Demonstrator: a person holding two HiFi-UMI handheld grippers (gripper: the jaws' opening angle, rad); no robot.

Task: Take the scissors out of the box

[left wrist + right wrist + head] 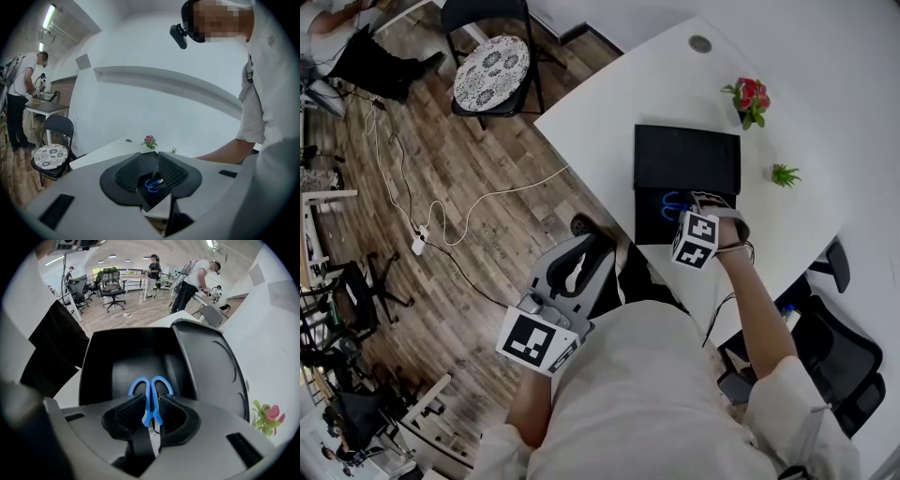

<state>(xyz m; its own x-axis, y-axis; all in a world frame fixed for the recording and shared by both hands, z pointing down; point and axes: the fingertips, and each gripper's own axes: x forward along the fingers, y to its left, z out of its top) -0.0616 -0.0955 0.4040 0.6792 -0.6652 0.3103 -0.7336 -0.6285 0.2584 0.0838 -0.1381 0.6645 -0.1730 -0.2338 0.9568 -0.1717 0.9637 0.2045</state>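
The scissors point(151, 390) have blue handles and lie inside the open black box point(136, 348), handles pointing away from me. My right gripper point(151, 401) points steeply down into the box, with a pad pressed against the scissors' handles on each side. In the head view that gripper point(686, 201) is over the box point(649, 225) on the white table point(609, 103), and the scissors point(673, 200) show as a blue spot beside it. My left gripper point(586, 246) hangs off the table's near edge, above the floor, jaws apart and empty. From the left gripper point(149, 157) the scissors point(152, 184) show far off.
The box lid point(686, 157) lies flat behind the box. A pot of red flowers point(751, 99) and a small green plant point(785, 174) stand to the right. A folding chair point(492, 66) and cables point(441, 206) are on the wooden floor at left.
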